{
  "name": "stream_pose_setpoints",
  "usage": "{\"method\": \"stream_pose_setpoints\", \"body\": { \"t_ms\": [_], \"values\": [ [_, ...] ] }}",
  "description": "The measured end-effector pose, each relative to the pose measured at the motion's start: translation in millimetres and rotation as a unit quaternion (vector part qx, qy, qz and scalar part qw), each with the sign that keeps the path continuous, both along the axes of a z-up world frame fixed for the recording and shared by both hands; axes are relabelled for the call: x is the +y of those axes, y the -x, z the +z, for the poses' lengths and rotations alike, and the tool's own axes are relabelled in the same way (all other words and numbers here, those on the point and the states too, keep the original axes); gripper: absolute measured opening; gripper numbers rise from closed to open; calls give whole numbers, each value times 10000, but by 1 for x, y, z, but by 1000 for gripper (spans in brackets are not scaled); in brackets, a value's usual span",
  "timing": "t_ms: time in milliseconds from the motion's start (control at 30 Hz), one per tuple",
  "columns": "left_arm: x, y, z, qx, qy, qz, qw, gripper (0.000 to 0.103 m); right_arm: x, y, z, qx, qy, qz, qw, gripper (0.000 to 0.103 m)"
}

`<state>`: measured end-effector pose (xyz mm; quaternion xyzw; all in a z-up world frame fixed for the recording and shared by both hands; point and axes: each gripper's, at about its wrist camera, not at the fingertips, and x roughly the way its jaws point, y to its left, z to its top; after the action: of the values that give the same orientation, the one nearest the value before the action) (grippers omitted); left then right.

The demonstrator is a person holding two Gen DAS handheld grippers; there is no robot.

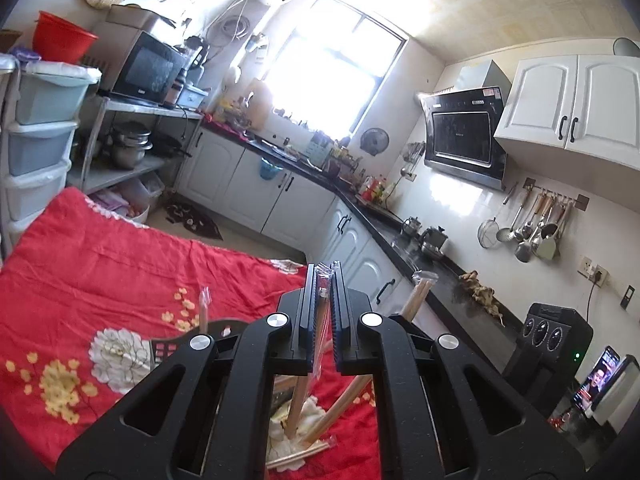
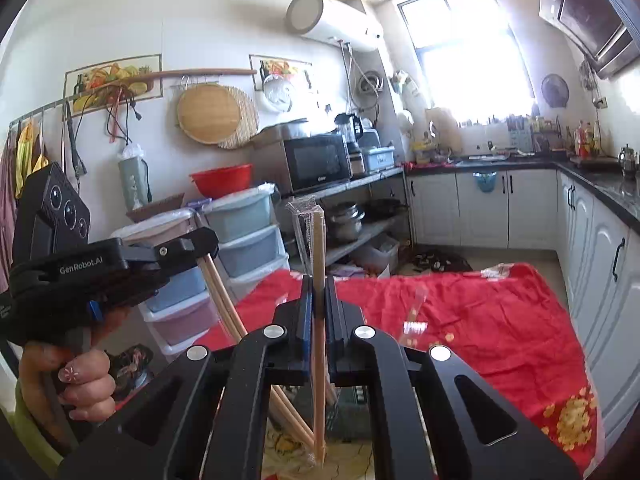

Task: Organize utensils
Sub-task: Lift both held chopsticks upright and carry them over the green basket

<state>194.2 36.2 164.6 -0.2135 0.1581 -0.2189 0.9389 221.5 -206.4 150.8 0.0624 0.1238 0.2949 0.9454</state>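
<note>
Both hand-held grippers, left [image 1: 323, 280] and right [image 2: 319, 292], clamp wrapped chopsticks [image 2: 318, 248] above red floral cloth [image 1: 120, 264]; more chopsticks [image 1: 320, 424] lie below.

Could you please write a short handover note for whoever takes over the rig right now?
Left tongs: shut on a wrapped chopstick pair, held up.
Right tongs: shut on a second wrapped pair, upright.
More wrapped chopsticks lie loose on the red floral cloth below the tongs; one wrapped pair stands to the right.
Done: two pairs picked up.
Left: place both pairs, then gather the loose ones. Destination not clearly visible.
</note>
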Motion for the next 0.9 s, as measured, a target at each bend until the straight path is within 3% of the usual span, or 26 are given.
{"method": "stream_pose_setpoints", "body": {
  "t_ms": [600,900],
  "values": [
    [21,-15,41,-453,-55,603,9971,3,-11,-25,31,-564,-213,-463,9971,6],
    [16,-30,27,-460,-315,874,9946,3,-10,-42,20,-554,-354,-584,9961,6]
  ]
}}
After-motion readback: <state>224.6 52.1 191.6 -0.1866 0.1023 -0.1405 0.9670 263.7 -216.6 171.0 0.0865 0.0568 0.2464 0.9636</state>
